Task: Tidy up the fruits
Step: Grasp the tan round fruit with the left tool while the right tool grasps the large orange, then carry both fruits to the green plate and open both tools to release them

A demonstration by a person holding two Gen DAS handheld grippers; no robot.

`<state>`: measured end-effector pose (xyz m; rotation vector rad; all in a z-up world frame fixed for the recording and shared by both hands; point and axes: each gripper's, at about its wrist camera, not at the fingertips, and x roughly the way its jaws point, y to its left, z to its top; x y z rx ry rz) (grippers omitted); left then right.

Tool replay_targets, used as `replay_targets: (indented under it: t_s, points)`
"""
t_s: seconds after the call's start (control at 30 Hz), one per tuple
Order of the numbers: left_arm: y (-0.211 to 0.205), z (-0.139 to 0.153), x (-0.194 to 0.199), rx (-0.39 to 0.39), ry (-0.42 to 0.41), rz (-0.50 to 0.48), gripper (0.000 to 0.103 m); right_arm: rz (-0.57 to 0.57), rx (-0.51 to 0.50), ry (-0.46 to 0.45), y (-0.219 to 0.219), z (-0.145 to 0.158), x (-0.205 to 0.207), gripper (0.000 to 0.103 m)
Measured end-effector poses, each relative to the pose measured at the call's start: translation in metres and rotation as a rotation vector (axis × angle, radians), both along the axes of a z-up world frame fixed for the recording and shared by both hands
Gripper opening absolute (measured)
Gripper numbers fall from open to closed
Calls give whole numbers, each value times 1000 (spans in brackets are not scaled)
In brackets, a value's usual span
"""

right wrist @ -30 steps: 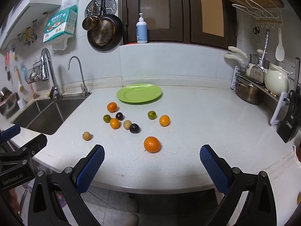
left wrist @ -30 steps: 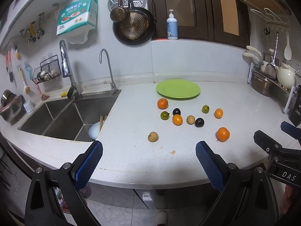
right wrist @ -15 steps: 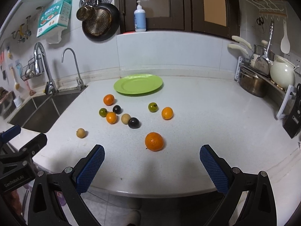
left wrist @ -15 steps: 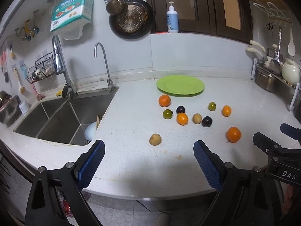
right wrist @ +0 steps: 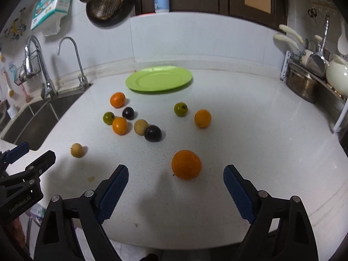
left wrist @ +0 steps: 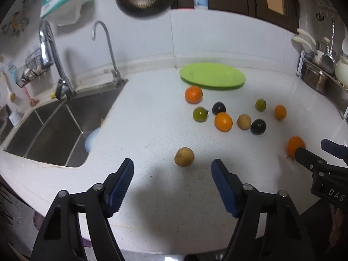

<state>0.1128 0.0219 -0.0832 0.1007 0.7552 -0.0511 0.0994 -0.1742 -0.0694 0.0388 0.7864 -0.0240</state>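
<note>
Lining up on two fruits at once, that's where I am: my left gripper (left wrist: 173, 174) has the tan-yellow round fruit (left wrist: 184, 156) just ahead of its tips, and my right gripper (right wrist: 176, 181) has the big orange (right wrist: 186, 164) sitting just ahead of its blue pads (right wrist: 114, 192). Both sets of jaws are closing as I come in, but neither has anything pinched; nothing is between the left tips, and the orange lies just beyond the right pair, untouched. So both tongs are empty, part-closed. The green plate (right wrist: 158, 78) waits bare at the back of the white counter (right wrist: 250, 141), well apart from both targets, with the other fruits scattered between: oranges, two green ones, two dark ones and a second tan one, all loose on the counter. I judge this the very first pick, nothing sorted so far. Next I'd need to push each gripper forward and down until the fruit sits between the pads, then squeeze gently, since round fruit rolls off if nudged. Writing? The right gripper's body, seen from my left camera, reads "DAS"; the left one's, seen from the right, reads something like "GenRobot.AI". The packet (right wrist: 51, 2) on the wall has print I can't make out.
</note>
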Motion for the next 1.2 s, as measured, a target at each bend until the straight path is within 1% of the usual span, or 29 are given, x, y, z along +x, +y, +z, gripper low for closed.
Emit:
replay_targets:
  t_s: [0.07,0.1,0.27,0.3,0.37,0.43,0.47,0.53,0.6,0.63,0.7,0.77,1.0,1.2]
  points:
    - [0,-6,8,1,16,-11,68,-9,-3,27,0,-8,9,83]
    - [0,-9,12,2,21,-18,66,-10,-1,38,0,-11,12,80]
    - [-5,-22,30,-2,54,-54,60,-37,1,90,-3,-24,21,73]
    - [-6,-24,33,-1,59,-58,58,-51,6,96,-5,-26,23,71]
    - [-7,-28,38,-7,70,-69,56,-66,10,103,-8,-29,26,71]
    - [-9,-30,42,-4,78,-77,52,-78,11,107,-10,-31,29,68]
    - [-9,-31,43,-4,82,-79,49,-83,13,107,-10,-31,31,64]
    - [-9,-33,47,-3,92,-80,44,-89,16,111,-12,-33,33,62]
    - [-9,-35,49,-4,104,-88,38,-96,20,116,-13,-35,36,56]
    - [-9,-36,50,-5,107,-91,37,-98,21,118,-13,-36,36,54]
    - [-10,-37,51,-9,109,-95,33,-96,25,123,-13,-37,37,47]
    - [-9,-37,52,-9,113,-97,28,-91,25,122,-13,-38,38,43]
    - [-9,-36,54,-11,113,-107,28,-82,13,121,-12,-36,40,42]
    - [-11,-23,56,1,77,-134,28,-53,20,103,-7,-28,44,42]
